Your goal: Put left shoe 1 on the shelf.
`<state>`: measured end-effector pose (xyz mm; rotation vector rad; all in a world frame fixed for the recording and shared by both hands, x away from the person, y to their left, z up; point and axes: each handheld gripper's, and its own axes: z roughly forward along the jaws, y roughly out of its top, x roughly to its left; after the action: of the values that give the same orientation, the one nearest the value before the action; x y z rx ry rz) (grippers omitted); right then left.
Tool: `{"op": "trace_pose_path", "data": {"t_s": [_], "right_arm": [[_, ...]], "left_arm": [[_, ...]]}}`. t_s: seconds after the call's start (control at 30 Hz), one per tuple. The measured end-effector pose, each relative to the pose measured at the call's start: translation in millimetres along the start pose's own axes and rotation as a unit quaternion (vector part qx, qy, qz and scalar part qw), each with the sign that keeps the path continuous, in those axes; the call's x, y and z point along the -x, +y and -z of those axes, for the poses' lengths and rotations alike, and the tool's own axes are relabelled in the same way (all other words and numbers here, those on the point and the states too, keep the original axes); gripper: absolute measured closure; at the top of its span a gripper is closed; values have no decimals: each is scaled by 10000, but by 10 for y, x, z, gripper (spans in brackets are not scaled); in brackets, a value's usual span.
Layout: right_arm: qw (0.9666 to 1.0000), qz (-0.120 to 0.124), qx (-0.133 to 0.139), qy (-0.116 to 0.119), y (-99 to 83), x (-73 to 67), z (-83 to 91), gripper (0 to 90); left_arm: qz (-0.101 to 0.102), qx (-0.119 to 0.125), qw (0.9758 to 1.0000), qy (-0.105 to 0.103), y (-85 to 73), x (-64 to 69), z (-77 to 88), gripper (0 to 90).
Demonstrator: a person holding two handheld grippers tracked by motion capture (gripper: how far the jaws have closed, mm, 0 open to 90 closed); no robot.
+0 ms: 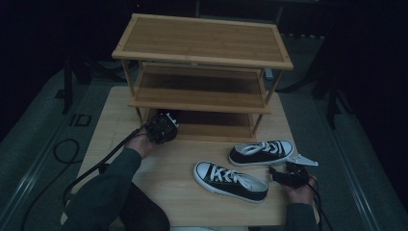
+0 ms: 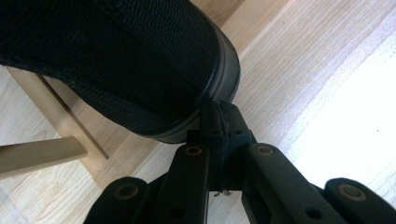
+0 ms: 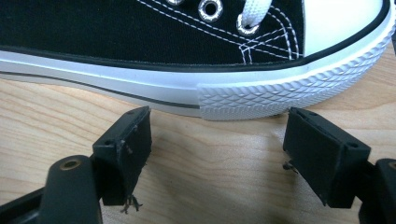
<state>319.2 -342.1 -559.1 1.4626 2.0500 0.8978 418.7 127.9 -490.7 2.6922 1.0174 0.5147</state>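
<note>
A black mesh shoe [image 2: 116,60] with a dark rim hangs in front of the left gripper [image 2: 219,126], whose jaws are shut on its edge. In the high view that gripper [image 1: 161,129] sits at the left end of the wooden rack's bottom shelf [image 1: 216,131]. Two black-and-white sneakers lie on the table, one nearer [image 1: 231,180] and one farther [image 1: 262,153]. The right gripper [image 1: 278,174] rests low at the table's right, beside them. Its jaws [image 3: 217,140] stand open just short of a sneaker's white sole [image 3: 243,95], near the toe, with nothing between them.
The three-tier wooden rack [image 1: 202,38] stands at the back of the light wooden table [image 1: 168,173]. Its top and middle shelves are bare. A rack leg [image 2: 56,112] is close to the left gripper. Cables trail off the table's left edge [image 1: 86,178].
</note>
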Motion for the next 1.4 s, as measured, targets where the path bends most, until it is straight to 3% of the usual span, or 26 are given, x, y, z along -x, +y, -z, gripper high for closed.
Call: {"op": "trace_pose_path", "data": {"t_s": [0.13,0.3,0.43,0.7,1.0,1.23,1.4], "right_arm": [[10000,2,1,-1,0,0,0,233],[10000,3,0,3,0,1,0,232],[10000,2,0,3,0,1,0,233],[10000,3,1,3,0,1,-1,232],[10000,3,0,3,0,1,-1,232],[10000,2,0,2,0,0,-1,232],[10000,2,0,1,0,0,-1,233]], "left_arm": [[71,23,10000,-53,-4,-17,-6,891],[11,124,9998,-173,-27,-44,66,784],[175,366,9986,-329,-61,-69,145,742],[288,576,9966,-513,-163,-141,277,699],[436,945,9916,-767,-273,-186,492,674],[558,1312,9850,-968,-384,-236,700,667],[549,1498,9819,-1022,-454,-256,817,663]]}}
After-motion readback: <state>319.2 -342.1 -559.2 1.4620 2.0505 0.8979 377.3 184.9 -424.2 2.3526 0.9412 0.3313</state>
